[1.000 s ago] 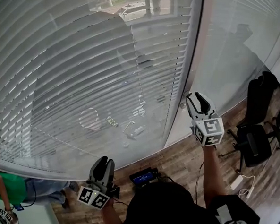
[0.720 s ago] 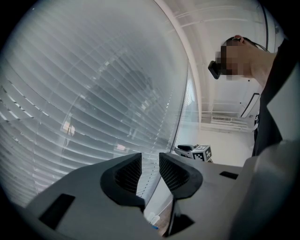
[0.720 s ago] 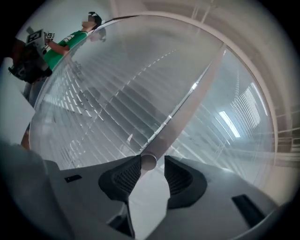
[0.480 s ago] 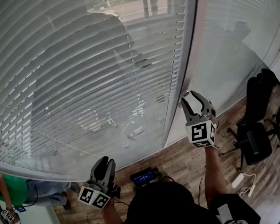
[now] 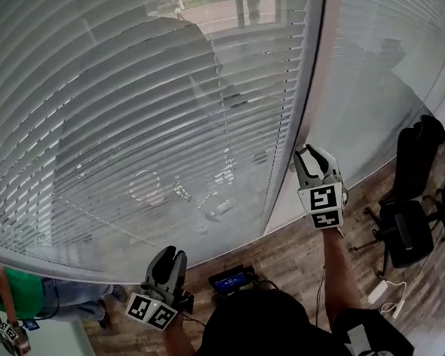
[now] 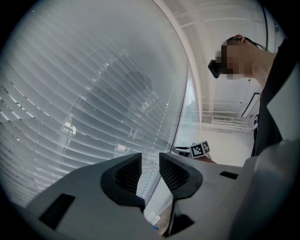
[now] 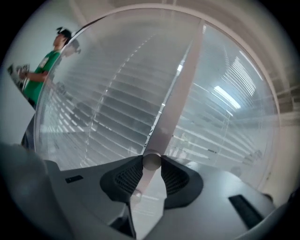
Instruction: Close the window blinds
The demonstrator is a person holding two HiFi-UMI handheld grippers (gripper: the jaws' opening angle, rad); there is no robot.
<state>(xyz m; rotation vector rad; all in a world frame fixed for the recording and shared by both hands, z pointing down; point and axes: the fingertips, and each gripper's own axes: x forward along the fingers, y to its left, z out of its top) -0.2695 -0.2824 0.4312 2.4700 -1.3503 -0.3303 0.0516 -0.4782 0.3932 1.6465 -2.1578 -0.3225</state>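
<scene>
White horizontal-slat window blinds cover the curved glass across the far side and the left; the slats are tilted partly open, with street showing between them. A clear plastic tilt rod hangs at the right edge of this blind, by the window post.

Right gripper is raised to the rod. In the right gripper view its jaws have just been closing and now pinch the rod, one ribbed pad against each side.

Left gripper is held low at near left, pointing at the blinds. Its jaws stand slightly spread, with nothing between them.

Brown wood-plank floor below. Black office chair at far right. Person in a green shirt at the near left edge.
</scene>
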